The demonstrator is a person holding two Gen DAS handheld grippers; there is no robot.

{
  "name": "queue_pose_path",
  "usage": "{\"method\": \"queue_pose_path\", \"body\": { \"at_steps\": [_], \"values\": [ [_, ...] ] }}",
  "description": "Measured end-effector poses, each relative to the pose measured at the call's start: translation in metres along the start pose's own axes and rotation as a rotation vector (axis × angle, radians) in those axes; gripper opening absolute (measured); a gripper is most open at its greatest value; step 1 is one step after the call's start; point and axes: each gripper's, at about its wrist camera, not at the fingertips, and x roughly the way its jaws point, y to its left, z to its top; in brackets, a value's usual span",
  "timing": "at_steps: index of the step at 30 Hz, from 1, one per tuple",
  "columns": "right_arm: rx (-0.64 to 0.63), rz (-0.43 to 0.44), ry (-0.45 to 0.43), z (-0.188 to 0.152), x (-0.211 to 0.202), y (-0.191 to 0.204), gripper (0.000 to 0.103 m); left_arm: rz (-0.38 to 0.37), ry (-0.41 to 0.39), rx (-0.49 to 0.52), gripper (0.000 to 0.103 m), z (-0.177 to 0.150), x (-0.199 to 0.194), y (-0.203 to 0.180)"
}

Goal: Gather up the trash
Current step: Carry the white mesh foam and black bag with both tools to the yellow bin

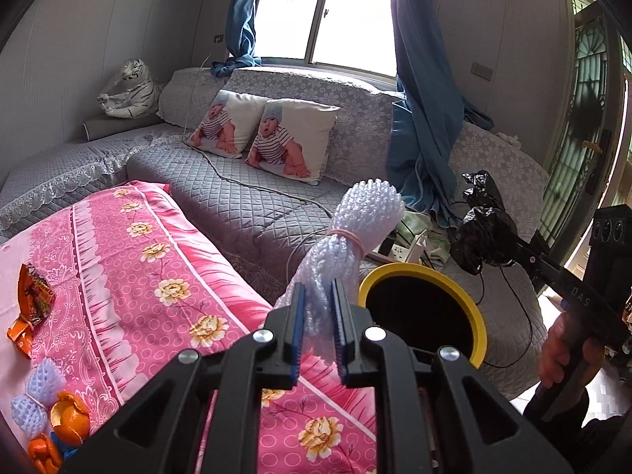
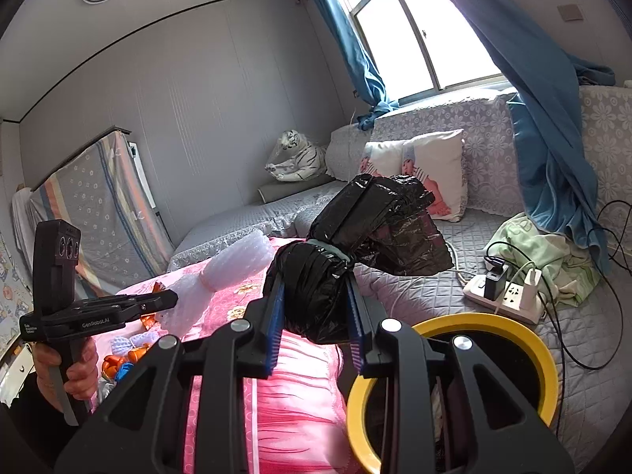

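My left gripper (image 1: 318, 296) is shut on a white foam fruit net (image 1: 355, 217) bound with a rubber band, held up just left of the yellow-rimmed bin (image 1: 480, 316). My right gripper (image 2: 316, 296) is shut on a rolled black plastic bag (image 2: 367, 233) tied with a band, above and left of the bin (image 2: 547, 359). In the left wrist view the bag (image 1: 486, 237) hangs beyond the bin. The foam net (image 2: 233, 264) and left gripper (image 2: 166, 301) show at left in the right wrist view. Orange peels (image 1: 69, 418), small foam nets (image 1: 39, 395) and an orange wrapper (image 1: 33, 296) lie on the pink blanket (image 1: 158, 276).
A grey quilted sofa (image 1: 237, 205) holds two baby-print cushions (image 1: 292, 138) and a plush tiger (image 1: 126, 91). A power strip (image 2: 509, 296) with chargers and cables lies by green cloth (image 2: 545, 252). Blue curtains (image 1: 422, 118) hang at the window. A hand (image 1: 561, 347) grips the right handle.
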Motion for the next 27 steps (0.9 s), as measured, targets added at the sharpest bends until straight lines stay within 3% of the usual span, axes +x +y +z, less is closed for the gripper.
{"method": "queue_pose_path", "body": {
  "at_steps": [14, 27],
  "values": [
    [0.081, -0.149, -0.027, -0.004, -0.012, -0.056, 0.027, -0.120, 0.049, 0.046, 0.012, 0.016, 0.063, -0.048],
    [0.148, -0.246, -0.001, -0.017, -0.010, -0.098, 0.027, -0.160, 0.152, 0.085, 0.012, 0.007, 0.128, -0.084]
  ]
}}
